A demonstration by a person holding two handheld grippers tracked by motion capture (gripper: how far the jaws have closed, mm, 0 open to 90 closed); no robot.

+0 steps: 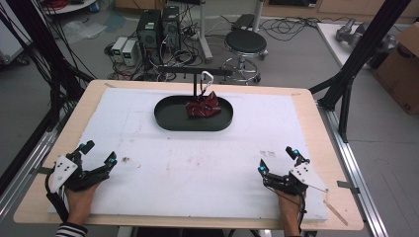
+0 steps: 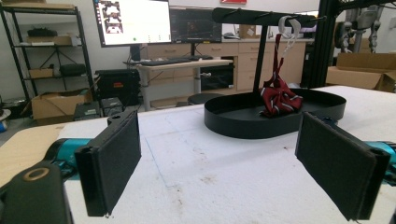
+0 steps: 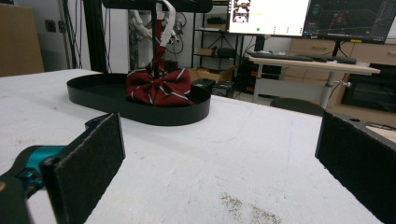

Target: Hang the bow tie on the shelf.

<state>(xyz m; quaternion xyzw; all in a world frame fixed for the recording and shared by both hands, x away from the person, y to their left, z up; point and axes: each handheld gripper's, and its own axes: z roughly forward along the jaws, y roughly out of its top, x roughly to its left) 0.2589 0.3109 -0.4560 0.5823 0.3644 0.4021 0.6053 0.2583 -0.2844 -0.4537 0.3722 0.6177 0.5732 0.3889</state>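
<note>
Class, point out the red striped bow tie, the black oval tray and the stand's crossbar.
red striped bow tie (image 3: 159, 91), right gripper view, on its centre knot.
black oval tray (image 1: 168, 121), high view, on its front-left rim.
crossbar (image 2: 252, 15), left gripper view, on its middle.

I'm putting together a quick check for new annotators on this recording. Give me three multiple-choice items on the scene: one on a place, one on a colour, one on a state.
1. Where does the bow tie lie?
A. in the black oval tray
B. on the white table cover beside the tray
C. between the left gripper's jaws

2. What colour is the bow tie?
A. plain blue
B. dark red with pale stripes
C. green with dots

3. How do the jaws of the left gripper and the right gripper stand?
A. both shut
B. left shut, right open
C. both open, holding nothing

Answers:
1 A: the high view shows it inside the tray's rim, with its strap running up to the stand's bar.
2 B: the right gripper view shows red cloth with light stripes.
3 C: each gripper view shows its two pads wide apart with bare table between.
</note>
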